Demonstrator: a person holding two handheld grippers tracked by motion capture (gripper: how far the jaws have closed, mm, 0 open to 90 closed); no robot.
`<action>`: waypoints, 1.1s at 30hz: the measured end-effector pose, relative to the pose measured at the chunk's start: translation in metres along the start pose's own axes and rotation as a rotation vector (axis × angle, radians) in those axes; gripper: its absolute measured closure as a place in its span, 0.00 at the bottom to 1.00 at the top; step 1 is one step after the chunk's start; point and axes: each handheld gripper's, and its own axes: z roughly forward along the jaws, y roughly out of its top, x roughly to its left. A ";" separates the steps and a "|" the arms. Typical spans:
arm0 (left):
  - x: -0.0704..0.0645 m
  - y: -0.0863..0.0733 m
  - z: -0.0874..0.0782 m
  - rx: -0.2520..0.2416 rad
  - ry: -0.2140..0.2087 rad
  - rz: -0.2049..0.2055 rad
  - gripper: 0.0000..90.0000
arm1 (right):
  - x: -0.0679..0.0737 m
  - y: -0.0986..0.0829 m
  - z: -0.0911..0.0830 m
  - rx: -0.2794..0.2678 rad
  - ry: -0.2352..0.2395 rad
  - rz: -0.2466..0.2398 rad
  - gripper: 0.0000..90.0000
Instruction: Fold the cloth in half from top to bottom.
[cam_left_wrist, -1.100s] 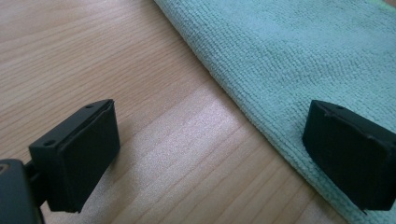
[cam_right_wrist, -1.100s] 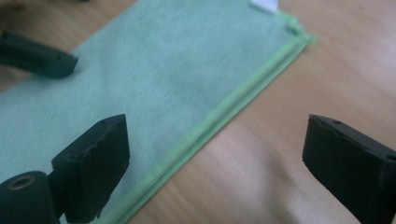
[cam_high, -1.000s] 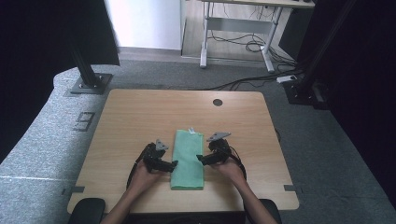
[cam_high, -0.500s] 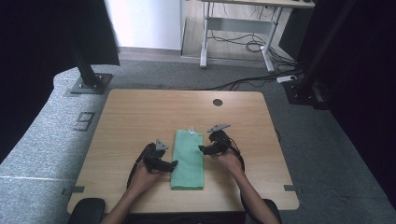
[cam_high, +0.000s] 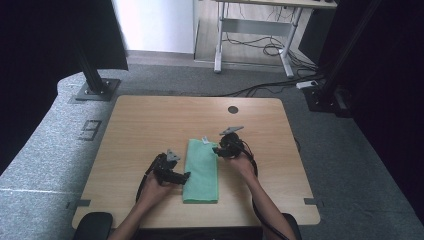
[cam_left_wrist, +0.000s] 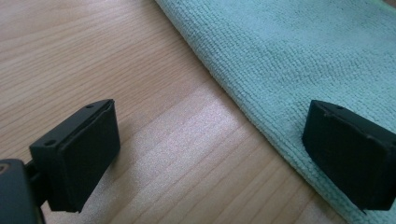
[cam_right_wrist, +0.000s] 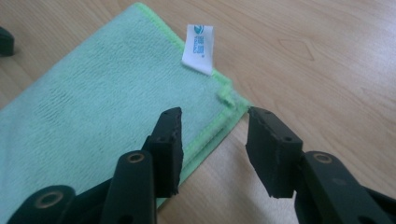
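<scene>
Green folded cloth (cam_high: 201, 170) lies near the front middle of the wooden table (cam_high: 150, 125) in the high view, with the left gripper (cam_high: 181, 176) at its left edge and the right gripper (cam_high: 218, 149) at its far right corner; finger gaps are too small to judge there. Left gripper view: fingers (cam_left_wrist: 77, 156) spread wide, one over bare wood, one over the cloth's edge, both partly cut off. Right gripper view: fingers (cam_right_wrist: 169, 147) parted, straddling the layered corner beside a white tag (cam_right_wrist: 198, 49), holding nothing.
</scene>
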 end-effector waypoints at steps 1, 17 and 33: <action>0.000 0.000 0.000 0.000 0.000 0.000 0.05 | -0.001 0.002 0.001 0.001 0.003 0.000 0.66; 0.000 0.000 0.000 0.000 -0.001 0.000 0.04 | -0.006 0.021 0.023 0.028 -0.017 0.010 0.68; 0.000 0.000 0.000 -0.003 0.000 -0.003 0.05 | -0.011 0.010 0.032 0.019 0.048 0.038 0.92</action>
